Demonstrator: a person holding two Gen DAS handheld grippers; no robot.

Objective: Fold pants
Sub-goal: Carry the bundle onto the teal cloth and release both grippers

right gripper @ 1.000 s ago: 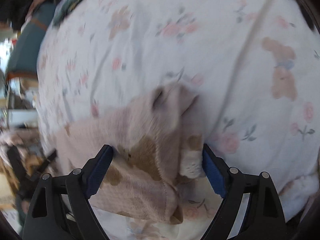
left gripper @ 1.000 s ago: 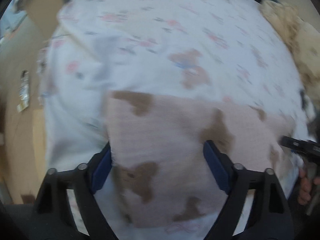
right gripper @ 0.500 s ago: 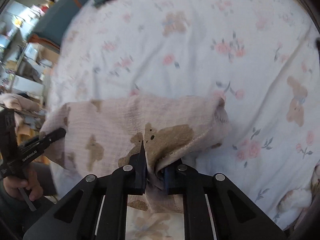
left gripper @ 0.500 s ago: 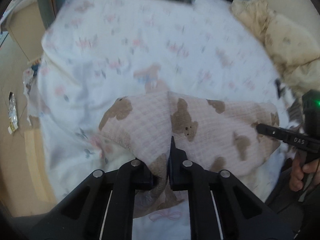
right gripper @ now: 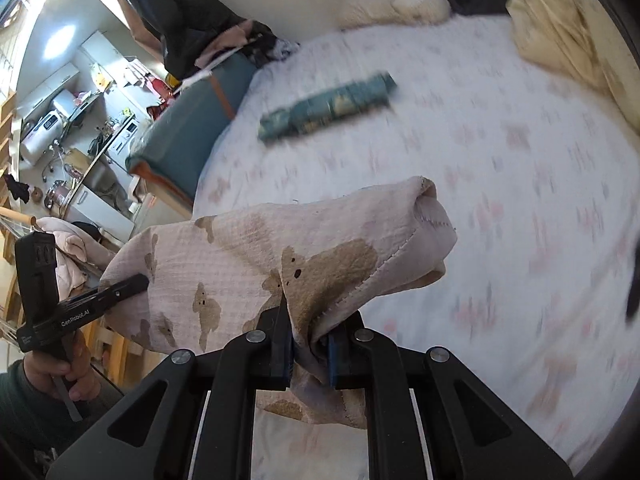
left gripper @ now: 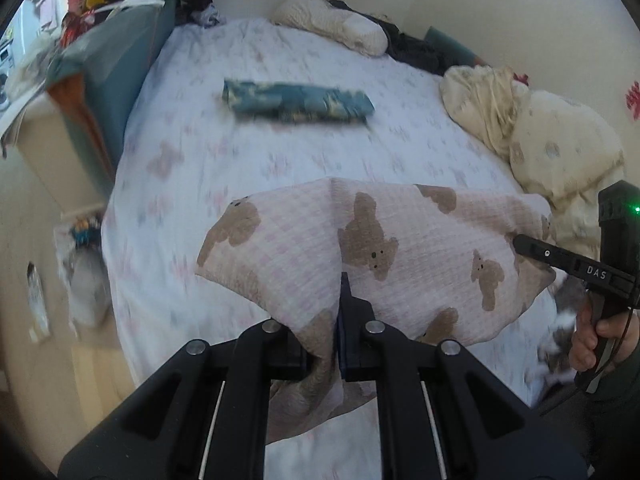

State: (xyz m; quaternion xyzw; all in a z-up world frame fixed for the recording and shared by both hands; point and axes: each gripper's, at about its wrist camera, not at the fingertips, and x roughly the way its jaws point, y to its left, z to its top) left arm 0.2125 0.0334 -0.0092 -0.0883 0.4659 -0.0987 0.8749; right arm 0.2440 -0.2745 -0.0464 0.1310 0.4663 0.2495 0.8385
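The pink pants with brown bears (left gripper: 400,248) hang lifted above the bed, stretched between both grippers. My left gripper (left gripper: 334,332) is shut on one bunched edge of them at the bottom of the left wrist view. The right gripper (left gripper: 520,242) shows there at the far right, biting the other end. In the right wrist view my right gripper (right gripper: 308,344) is shut on a fold of the pants (right gripper: 320,240), and the left gripper (right gripper: 140,280) pinches them at the left, held by a hand (right gripper: 76,368).
The bed (left gripper: 280,152) has a white floral sheet. A folded teal garment (left gripper: 298,102) lies further up it. Cream bedding (left gripper: 552,140) is heaped on the right, a cream pillow (left gripper: 332,20) and dark clothes at the head, a teal cushion (left gripper: 104,68) on the left edge.
Both grippers went from open around the pants on the sheet to shut on them. Both then rose, lifting the pants clear of the bed, and more of the room came into view.
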